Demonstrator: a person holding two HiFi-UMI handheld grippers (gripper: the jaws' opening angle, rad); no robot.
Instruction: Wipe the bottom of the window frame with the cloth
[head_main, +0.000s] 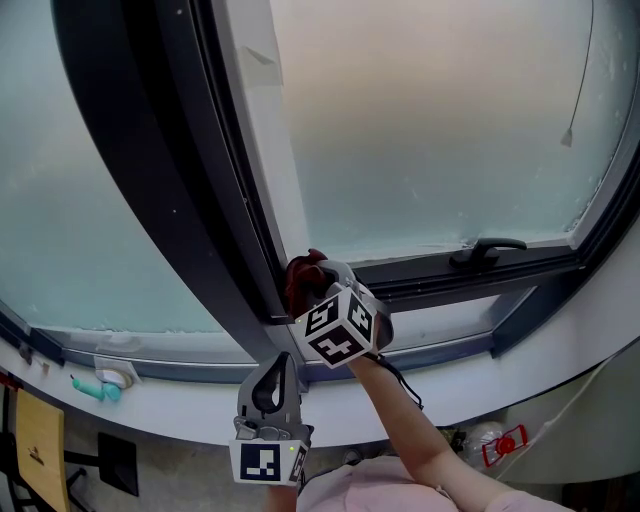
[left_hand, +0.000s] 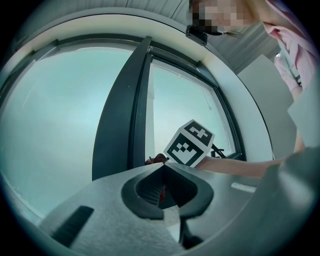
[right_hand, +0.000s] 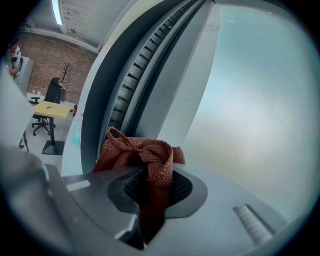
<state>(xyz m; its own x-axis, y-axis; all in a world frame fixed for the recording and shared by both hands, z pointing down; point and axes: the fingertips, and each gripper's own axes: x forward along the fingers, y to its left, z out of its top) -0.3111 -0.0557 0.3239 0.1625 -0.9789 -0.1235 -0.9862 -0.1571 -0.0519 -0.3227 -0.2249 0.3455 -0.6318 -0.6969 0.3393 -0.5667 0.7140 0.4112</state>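
Head view, right gripper (head_main: 318, 292): just left of centre, pushed up to the dark window frame (head_main: 190, 190) at the foot of its upright.
Head view, red cloth (head_main: 302, 278): bunched at the gripper's tip, touching the frame where the upright meets the bottom rail.
Head view, left gripper (head_main: 276, 368): lower centre, below the right one, not touching the frame.
Head view, window handle (head_main: 487, 251): right of centre, lying along the lower rail.
Head view, sill (head_main: 180, 415): pale, with a small teal object (head_main: 98, 388) at lower left.
Left gripper view, jaws: tips pressed together at centre with nothing clamped between them.
Left gripper view, beyond the jaws: the right gripper's marker cube (left_hand: 189, 143) and a forearm (left_hand: 235, 165) reaching in from the right.
Right gripper view, jaws: clamped on the cloth, which spills out above them in a knotted bunch against the frame at centre left.
Right gripper view, upper left: a yellow desk (right_hand: 50, 109) before a brick wall (right_hand: 47, 57).
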